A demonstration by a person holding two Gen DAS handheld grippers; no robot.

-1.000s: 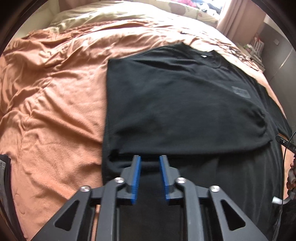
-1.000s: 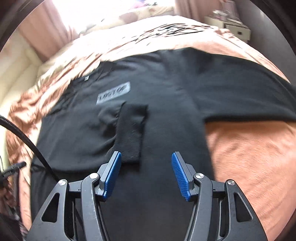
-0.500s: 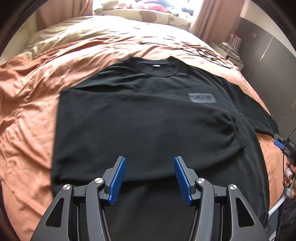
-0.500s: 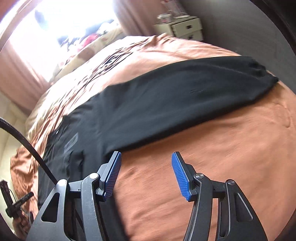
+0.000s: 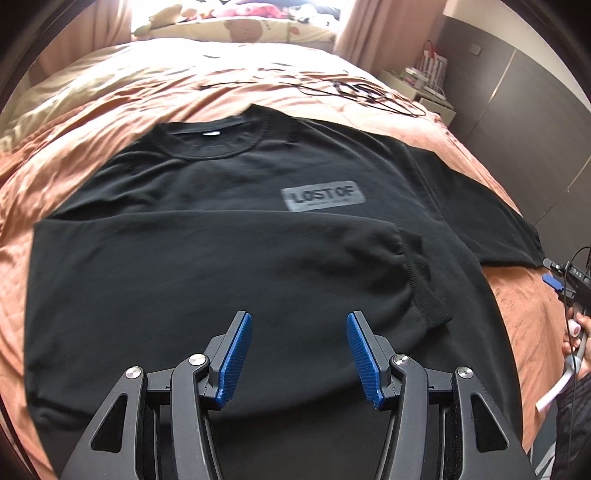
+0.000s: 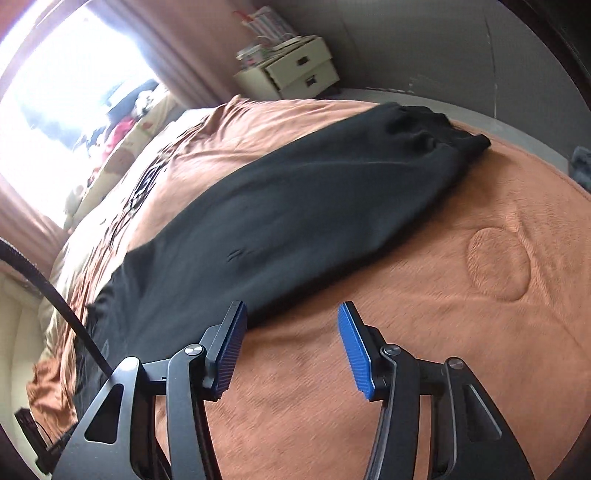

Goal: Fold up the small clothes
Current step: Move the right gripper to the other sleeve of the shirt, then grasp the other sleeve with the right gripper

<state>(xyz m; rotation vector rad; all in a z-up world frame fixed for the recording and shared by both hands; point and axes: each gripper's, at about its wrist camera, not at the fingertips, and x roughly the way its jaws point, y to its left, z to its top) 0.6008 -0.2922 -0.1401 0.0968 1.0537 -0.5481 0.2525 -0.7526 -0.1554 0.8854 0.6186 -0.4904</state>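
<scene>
A black long-sleeved shirt (image 5: 229,229) with a grey chest label (image 5: 323,198) lies flat on the orange bedspread (image 5: 92,133). One sleeve (image 5: 236,269) is folded across its chest, cuff (image 5: 424,288) toward the right. My left gripper (image 5: 299,354) hovers open over that folded sleeve, nothing between its blue pads. In the right wrist view the other sleeve (image 6: 295,221) stretches out over the bedspread (image 6: 443,314) to its bunched cuff (image 6: 436,136). My right gripper (image 6: 291,347) is above the bedspread by the sleeve's near edge; its jaws are closing with nothing between them.
Black cables (image 5: 369,94) lie on the bed beyond the collar. Pillows and soft toys (image 5: 236,26) sit at the head by the window. A cream nightstand (image 6: 295,70) stands beside the bed. A hand on the other gripper (image 5: 572,314) shows at the right edge.
My left gripper opened, let go of the sleeve laid across the chest, and slid right over the shirt. My right gripper swung right from the shirt's body to the outstretched sleeve, rolling as it went.
</scene>
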